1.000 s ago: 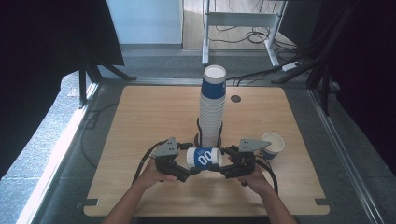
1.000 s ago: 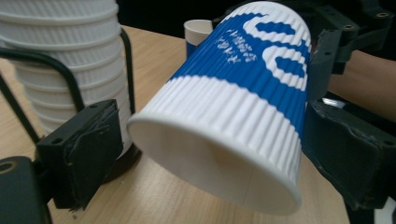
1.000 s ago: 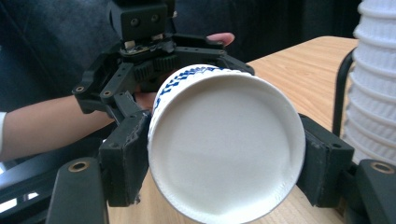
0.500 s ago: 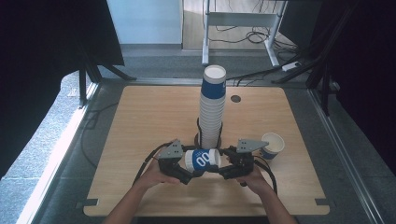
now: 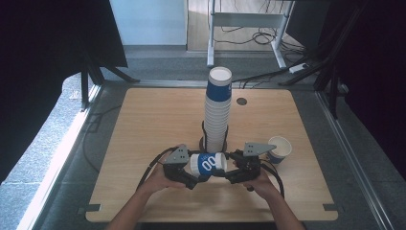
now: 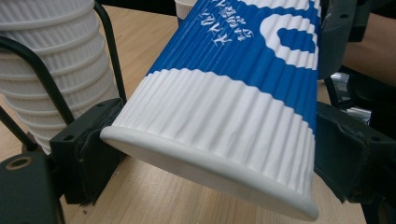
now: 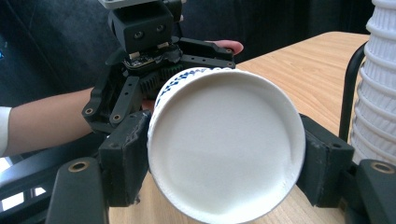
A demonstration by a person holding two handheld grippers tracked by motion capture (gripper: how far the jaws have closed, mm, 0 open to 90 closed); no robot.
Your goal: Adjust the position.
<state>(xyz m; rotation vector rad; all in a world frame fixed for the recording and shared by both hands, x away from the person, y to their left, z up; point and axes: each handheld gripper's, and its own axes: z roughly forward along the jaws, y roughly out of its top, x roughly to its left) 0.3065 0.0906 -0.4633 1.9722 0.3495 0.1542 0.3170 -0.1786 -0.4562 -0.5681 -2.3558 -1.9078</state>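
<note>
— Where is the blue-and-white paper cup [image 5: 208, 164] now?
— It lies on its side above the wooden table [image 5: 143, 124], in front of the tall cup stack [image 5: 218, 110]; the left gripper [image 5: 187, 173] clamps one end, the right gripper [image 5: 233, 171] clamps the other end.
— And the other cup?
— A single cup [image 5: 279, 149] stands upright near the right gripper.

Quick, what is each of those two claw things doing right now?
Left gripper: closed on the blue-and-white cup.
Right gripper: closed on the same cup's other end.
</note>
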